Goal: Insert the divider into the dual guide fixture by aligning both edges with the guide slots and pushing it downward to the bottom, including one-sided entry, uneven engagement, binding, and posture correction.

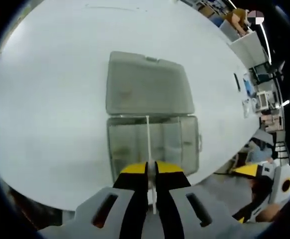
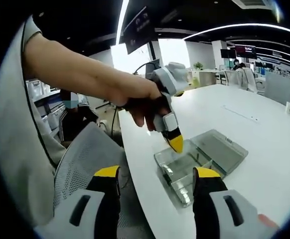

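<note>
A clear plastic box [image 1: 170, 142], the guide fixture, lies on the white table [image 1: 50, 109] with its lid [image 1: 147, 89] folded open behind it. My left gripper [image 1: 151, 167] is shut on a thin pale divider [image 1: 148, 142], seen edge-on and reaching down over the middle of the box. In the right gripper view a hand holds the left gripper [image 2: 175, 143] with its yellow tips just above the box [image 2: 185, 174], whose lid [image 2: 219, 149] lies to the right. My right gripper [image 2: 157, 174] stands open off the table's near edge, holding nothing; it also shows low and to the right as the right gripper [image 1: 248, 171].
A grey mesh chair [image 2: 85, 154] sits below the table's edge [image 2: 135, 169], beside the person's sleeve [image 2: 15, 149]. Small items lie at the table's far edge [image 1: 244, 94]. Desks, chairs and screens [image 2: 279, 84] fill the room behind.
</note>
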The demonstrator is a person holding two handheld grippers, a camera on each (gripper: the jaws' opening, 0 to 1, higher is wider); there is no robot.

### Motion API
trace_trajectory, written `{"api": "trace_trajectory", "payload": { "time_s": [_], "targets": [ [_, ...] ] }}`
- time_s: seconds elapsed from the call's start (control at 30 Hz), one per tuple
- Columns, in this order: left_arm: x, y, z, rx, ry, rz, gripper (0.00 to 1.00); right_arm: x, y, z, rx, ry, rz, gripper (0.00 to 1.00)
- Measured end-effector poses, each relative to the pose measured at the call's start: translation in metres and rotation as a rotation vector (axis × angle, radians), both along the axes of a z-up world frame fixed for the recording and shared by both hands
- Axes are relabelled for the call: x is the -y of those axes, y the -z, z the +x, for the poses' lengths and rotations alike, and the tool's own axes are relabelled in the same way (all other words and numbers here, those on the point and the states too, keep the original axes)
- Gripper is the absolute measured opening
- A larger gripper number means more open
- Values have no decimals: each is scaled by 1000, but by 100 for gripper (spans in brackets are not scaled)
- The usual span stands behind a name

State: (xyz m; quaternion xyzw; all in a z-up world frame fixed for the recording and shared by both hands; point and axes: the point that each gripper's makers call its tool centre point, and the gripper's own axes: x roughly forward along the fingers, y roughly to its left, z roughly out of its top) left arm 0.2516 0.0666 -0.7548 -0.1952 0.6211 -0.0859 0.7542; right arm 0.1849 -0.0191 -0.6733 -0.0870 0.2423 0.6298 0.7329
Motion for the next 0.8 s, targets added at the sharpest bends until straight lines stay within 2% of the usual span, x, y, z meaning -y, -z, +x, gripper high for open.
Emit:
{"api": "trace_trajectory", "payload": {
  "time_s": [0.8],
  "targets": [
    [-2,11,1,-32,6,12,1,-1,7,0,25,-20,-43,58]
  ]
}}
